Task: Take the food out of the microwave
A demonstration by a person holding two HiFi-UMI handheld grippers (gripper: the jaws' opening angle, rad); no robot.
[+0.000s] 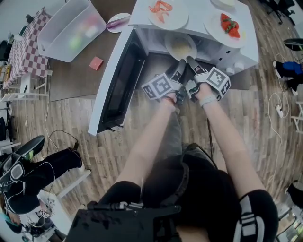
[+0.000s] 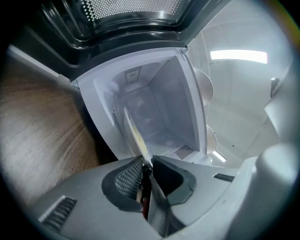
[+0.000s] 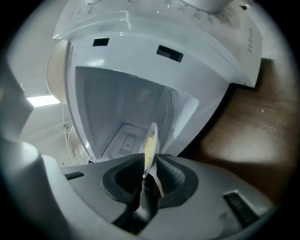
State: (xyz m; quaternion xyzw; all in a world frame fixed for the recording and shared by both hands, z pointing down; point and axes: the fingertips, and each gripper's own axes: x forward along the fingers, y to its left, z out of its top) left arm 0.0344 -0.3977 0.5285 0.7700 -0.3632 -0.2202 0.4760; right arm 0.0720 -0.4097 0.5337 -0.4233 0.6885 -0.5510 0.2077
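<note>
At the microwave's [image 1: 196, 28] mouth, a plate of yellow food [image 1: 180, 46] has its near rim pinched by the left tool [image 1: 180, 64] and the right tool [image 1: 191, 61]. The open door [image 1: 116, 80] stands to the left. A strawberry plate [image 1: 214, 24] and a second plate [image 1: 179, 19] rest on top.

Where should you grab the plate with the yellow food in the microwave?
Grab its thin near rim, coming straight in through the open front of the microwave. The plate is flat with food in its middle, so only the bare edge fits between fingers. The left gripper and right gripper pinch it there.
</note>
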